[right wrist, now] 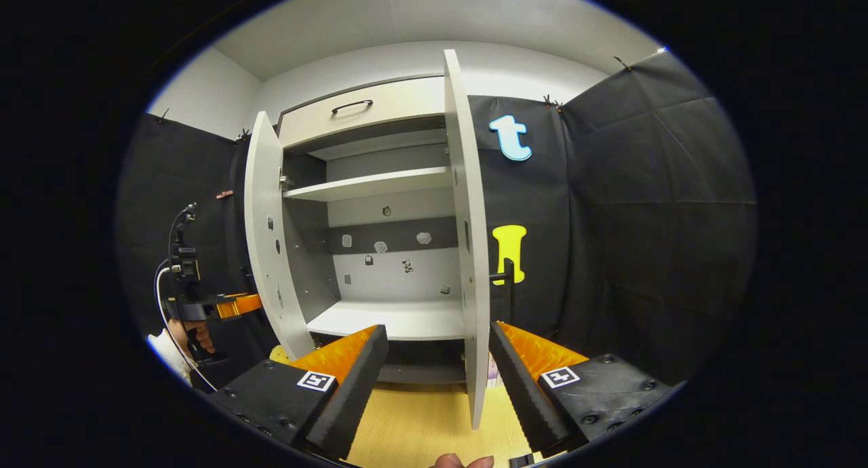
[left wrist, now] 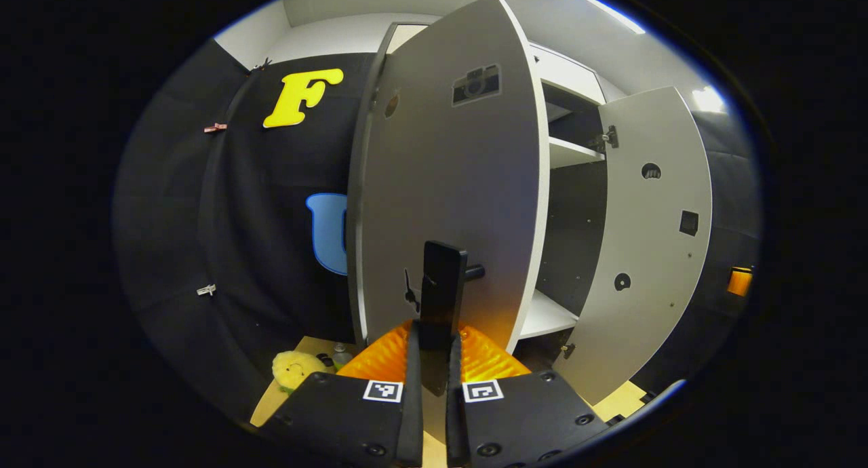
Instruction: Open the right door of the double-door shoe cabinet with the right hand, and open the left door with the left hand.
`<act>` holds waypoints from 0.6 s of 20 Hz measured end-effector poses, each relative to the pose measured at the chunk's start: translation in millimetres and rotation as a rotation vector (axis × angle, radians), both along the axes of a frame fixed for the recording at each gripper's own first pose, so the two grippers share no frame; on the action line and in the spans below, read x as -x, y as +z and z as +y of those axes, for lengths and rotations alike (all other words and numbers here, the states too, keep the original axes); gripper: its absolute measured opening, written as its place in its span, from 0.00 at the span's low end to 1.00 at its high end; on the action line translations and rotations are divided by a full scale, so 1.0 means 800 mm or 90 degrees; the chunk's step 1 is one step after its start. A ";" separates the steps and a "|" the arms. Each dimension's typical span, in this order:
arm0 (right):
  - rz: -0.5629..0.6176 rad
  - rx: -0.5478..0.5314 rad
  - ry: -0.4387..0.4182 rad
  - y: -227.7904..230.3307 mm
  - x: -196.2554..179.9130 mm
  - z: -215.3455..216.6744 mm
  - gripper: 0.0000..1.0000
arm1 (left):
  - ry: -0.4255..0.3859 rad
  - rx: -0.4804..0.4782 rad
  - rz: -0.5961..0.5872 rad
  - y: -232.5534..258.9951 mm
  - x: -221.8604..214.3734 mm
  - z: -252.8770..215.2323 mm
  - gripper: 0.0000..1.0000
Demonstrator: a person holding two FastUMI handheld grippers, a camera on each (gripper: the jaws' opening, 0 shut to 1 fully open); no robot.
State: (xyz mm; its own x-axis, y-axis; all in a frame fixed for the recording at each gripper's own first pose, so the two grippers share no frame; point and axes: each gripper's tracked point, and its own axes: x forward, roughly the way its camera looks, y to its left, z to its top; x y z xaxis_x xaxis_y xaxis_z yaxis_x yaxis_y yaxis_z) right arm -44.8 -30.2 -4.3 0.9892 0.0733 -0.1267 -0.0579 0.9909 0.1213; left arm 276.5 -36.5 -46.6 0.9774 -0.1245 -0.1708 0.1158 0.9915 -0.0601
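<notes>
1. The left claw is pinched on the dark upright handle of the left door, both fingers pressing on it.
2. That door is swung wide open; beyond its edge are the shelves and the right door, also open.
3. A yellow plush toy lies low on the wooden floor.
4. The right claw is spread, holding nothing, with the right door's edge between its fingers, apart from both.
5. Its handle sticks out beyond.
6. In the right gripper view, the left claw and a hand sit by the left door.
</notes>
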 end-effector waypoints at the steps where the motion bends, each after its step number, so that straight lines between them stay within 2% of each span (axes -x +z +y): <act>1: 0.000 0.000 0.003 0.001 -0.001 0.003 0.94 | 0.005 0.002 0.001 0.001 0.001 0.002 0.20; 2: -0.001 -0.001 0.005 0.002 -0.001 0.005 0.98 | 0.008 0.004 0.001 0.002 0.001 0.004 0.18; 4: -0.004 -0.003 0.007 0.004 -0.001 0.006 0.94 | 0.011 0.009 0.002 0.000 0.000 0.007 0.17; 5: -0.003 -0.004 0.008 0.002 -0.002 0.008 0.98 | 0.010 0.008 0.002 -0.003 0.001 0.010 0.17; 6: -0.002 -0.006 0.009 0.001 -0.002 0.009 0.94 | 0.010 0.007 0.004 -0.003 0.001 0.012 0.17; 7: 0.000 -0.009 0.011 0.001 -0.002 0.011 0.98 | 0.013 0.006 0.005 -0.004 0.001 0.014 0.14; 8: 0.001 -0.011 0.012 -0.001 -0.001 0.012 0.94 | 0.018 0.006 0.006 -0.004 0.002 0.018 0.14; 9: 0.003 -0.011 0.014 -0.002 -0.002 0.013 0.98 | 0.025 0.005 0.005 -0.003 0.003 0.023 0.16; 11: 0.003 -0.008 0.018 -0.005 -0.005 0.016 0.94 | 0.042 -0.005 -0.001 -0.001 0.001 0.033 0.13; 12: 0.002 -0.006 0.021 -0.003 -0.004 0.018 0.99 | 0.054 -0.013 -0.004 0.002 0.001 0.043 0.12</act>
State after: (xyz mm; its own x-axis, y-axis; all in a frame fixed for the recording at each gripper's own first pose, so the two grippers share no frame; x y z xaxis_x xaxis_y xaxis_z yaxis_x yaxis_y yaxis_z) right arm -41.4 -15.4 -7.1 0.9858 0.1078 -0.1286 -0.0909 0.9872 0.1310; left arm 275.4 -2.0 -45.3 0.9853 -0.0380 -0.1665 0.0318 0.9987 -0.0396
